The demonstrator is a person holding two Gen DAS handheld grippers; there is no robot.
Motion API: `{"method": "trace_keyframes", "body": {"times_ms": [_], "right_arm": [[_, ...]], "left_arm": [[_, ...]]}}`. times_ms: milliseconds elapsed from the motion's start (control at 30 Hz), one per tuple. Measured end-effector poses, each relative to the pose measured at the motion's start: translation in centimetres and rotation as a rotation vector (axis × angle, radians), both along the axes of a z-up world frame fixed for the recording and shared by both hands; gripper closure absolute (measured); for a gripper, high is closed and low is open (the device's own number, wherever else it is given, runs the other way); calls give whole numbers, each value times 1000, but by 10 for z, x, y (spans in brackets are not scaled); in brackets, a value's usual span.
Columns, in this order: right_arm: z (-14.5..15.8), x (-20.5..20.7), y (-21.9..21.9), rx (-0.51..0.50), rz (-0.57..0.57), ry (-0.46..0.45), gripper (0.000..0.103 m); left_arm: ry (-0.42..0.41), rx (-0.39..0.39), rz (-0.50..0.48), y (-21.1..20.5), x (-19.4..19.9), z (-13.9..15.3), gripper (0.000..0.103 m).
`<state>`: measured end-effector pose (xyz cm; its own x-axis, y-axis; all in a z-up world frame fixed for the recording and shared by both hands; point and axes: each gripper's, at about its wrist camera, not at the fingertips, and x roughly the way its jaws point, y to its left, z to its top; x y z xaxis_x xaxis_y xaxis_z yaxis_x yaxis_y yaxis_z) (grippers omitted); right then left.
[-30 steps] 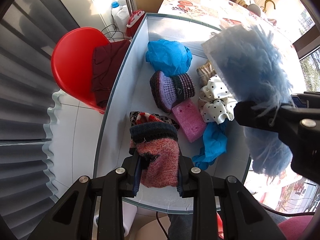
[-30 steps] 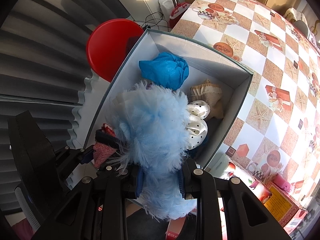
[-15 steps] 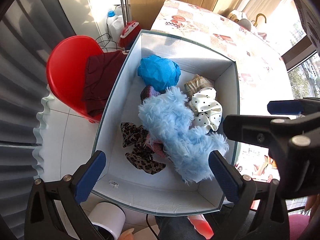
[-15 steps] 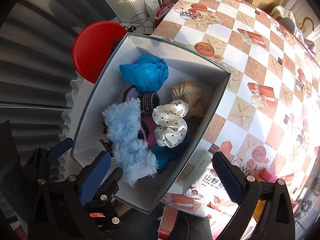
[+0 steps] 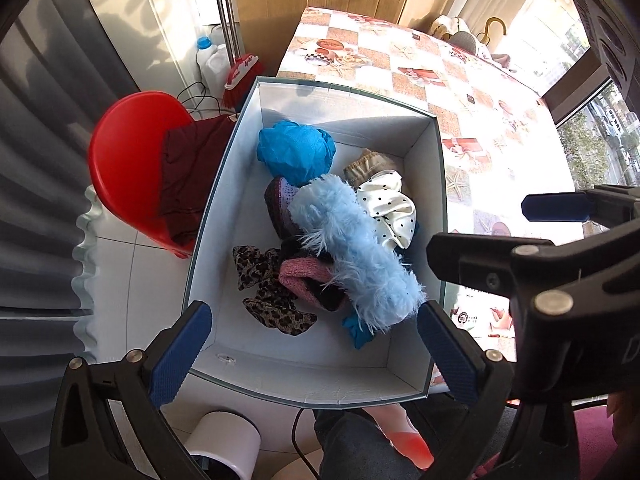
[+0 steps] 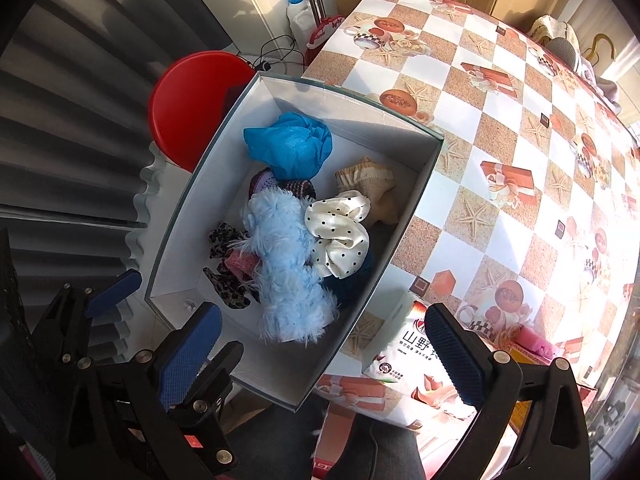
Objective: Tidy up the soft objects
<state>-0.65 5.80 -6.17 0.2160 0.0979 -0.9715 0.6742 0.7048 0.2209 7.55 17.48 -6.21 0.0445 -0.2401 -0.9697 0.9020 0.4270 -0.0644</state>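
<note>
A white box (image 5: 236, 160) (image 6: 188, 216) holds several soft things: a fluffy light-blue piece (image 5: 352, 248) (image 6: 284, 268) on top, a pink knit sock (image 5: 302, 278), a leopard-print scrunchie (image 5: 264, 284), a bright blue cloth (image 5: 296, 152) (image 6: 288, 146), a polka-dot scrunchie (image 5: 390, 208) (image 6: 340, 236) and a beige pouch (image 6: 368, 178). My left gripper (image 5: 312, 352) is open and empty above the box's near edge. My right gripper (image 6: 324, 352) is open and empty, raised above the box's near right corner.
The box stands at the edge of a table with a checked starfish cloth (image 6: 500, 128). A red chair (image 5: 128, 160) with a dark red garment stands left of it. Printed packages (image 6: 416, 356) lie by the near right. A white roll (image 5: 226, 446) stands below.
Both grippers opened and let go: the pink knit sock and the fluffy blue piece now lie in the box. Both grippers have pulled up and back from it.
</note>
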Motion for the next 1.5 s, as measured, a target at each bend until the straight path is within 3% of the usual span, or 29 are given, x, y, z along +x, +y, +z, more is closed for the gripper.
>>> {"method": "trace_keyframes", "body": {"times_ms": [433, 1500], "right_arm": [[-2, -17, 9, -25, -26, 39, 1], [-5, -24, 24, -4, -132, 44, 1]], "left_arm": [[3, 33, -25, 0, -9, -2, 0], [-28, 31, -98, 7, -3, 0, 0]]}}
